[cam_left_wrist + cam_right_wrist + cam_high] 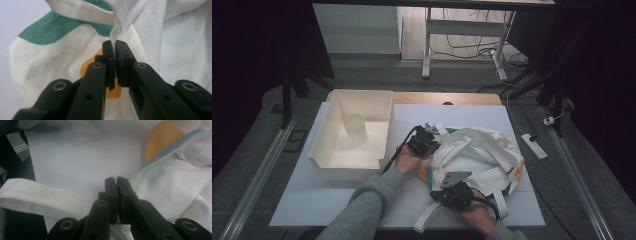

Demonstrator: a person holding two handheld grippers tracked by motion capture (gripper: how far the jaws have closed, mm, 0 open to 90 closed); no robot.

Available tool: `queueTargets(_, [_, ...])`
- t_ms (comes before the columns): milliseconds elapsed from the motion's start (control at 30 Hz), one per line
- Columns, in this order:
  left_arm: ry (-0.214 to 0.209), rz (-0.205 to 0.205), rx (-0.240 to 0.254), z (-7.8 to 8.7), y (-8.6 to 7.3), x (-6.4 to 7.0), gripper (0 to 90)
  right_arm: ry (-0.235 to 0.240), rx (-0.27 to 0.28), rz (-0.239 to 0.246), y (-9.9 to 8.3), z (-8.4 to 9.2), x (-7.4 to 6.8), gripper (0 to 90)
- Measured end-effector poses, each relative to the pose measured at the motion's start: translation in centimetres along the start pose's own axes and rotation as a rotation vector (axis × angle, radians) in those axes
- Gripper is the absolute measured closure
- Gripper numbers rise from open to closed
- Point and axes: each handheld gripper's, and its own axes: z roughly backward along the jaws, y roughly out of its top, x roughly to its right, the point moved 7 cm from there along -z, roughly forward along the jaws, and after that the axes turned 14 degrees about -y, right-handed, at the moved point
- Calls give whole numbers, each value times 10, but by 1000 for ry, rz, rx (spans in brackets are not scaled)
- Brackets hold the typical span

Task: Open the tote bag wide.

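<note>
Cloth bag [62, 65] fabric pinched between left fingers [110, 57], apparently right's too.

High view: dim overall, with dark, vignetted corners; the brightest light falls on the floor beyond the table's [337, 210] far edge. Detail is soft and grainy. Both gripper views: evenly lit, near jaws blurred, cloth [45, 67] soft, no glare.

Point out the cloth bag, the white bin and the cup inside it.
cloth bag [482, 160], high view, on its crumpled white body.
white bin [323, 131], high view, on its left wall.
cup [355, 129], high view, on its side, standing in the bin.
</note>
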Motion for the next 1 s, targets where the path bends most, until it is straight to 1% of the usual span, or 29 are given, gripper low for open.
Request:
queueTargets(67, [-14,-4,15,3,1,3,764,3,6,-9,1,2,0,858])
queueTargets(100, [-19,-5,20,4,1,4,750,4,12,-10,2,3,1,847])
queueTargets(167, [-27,-10,32,7,0,6,696,7,31,-17,4,7,1,795])
queueTargets(200, [-29,-11,37,9,0,7,662,2,43,-18,5,10,2,785])
queueTargets(267, [-38,-13,47,12,-1,9,628,0,65,-18,7,14,3,748])
queueTargets(333, [-45,-12,58,15,-1,11,578,-5,85,-23,9,18,5,678])
queueTargets(400, [-45,-22,57,19,-2,14,493,-12,104,-26,12,21,7,600])
queueTargets(500, [-47,-38,59,26,-3,19,458,-37,135,-41,15,29,13,508])
queueTargets(533, [-51,-46,56,29,-3,21,445,-37,148,-54,16,32,16,492])
queueTargets(633, [-69,-51,68,35,-4,26,423,-43,176,-92,18,41,25,462])
queueTargets(700, [-80,-44,80,39,-5,28,413,-53,190,-116,19,46,32,457])
queueTargets(867, [-120,-25,80,47,-10,33,380,-98,211,-151,17,58,50,452])
queueTargets(933, [-155,-23,80,50,-12,40,371,-121,215,-161,15,62,57,451])
queueTargets(967, [-164,-29,77,52,-12,44,369,-135,219,-169,14,64,61,452])
queueTargets(1000, [-165,-40,78,54,-12,48,367,-134,223,-184,14,66,64,452])
